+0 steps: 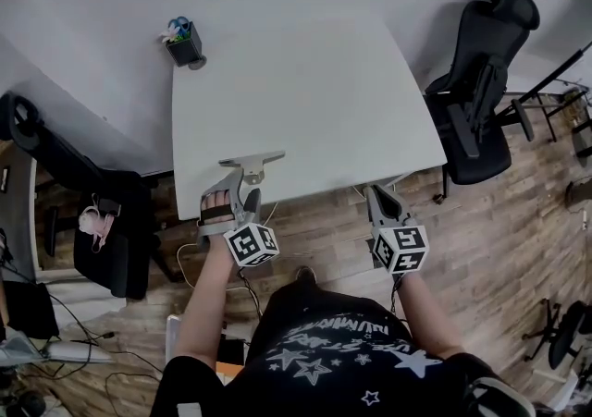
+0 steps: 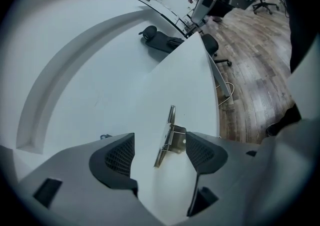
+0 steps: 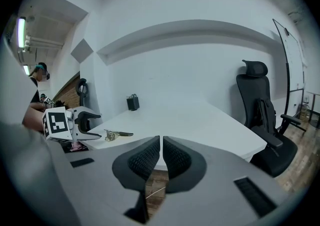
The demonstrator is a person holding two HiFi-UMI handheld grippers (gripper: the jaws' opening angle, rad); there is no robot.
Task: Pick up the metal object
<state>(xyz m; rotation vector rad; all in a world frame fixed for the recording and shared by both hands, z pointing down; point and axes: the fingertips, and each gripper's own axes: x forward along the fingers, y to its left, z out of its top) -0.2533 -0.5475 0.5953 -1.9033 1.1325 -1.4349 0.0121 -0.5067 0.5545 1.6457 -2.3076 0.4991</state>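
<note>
Progress: approach only, nothing lifted | metal object lay on the table near its front edge | your left gripper was spread wide just short of it, apparently not touching | your right gripper was clenched, empty, off the table | remaining: close, lift.

Table: plain white. Metal object: silver, yellowish plate. Left gripper, right gripper: grey; pads blk, mesh pattern; cubes blk/wht squares. Floor: brown wood planks. Shirt: blk w/ white stars.
</note>
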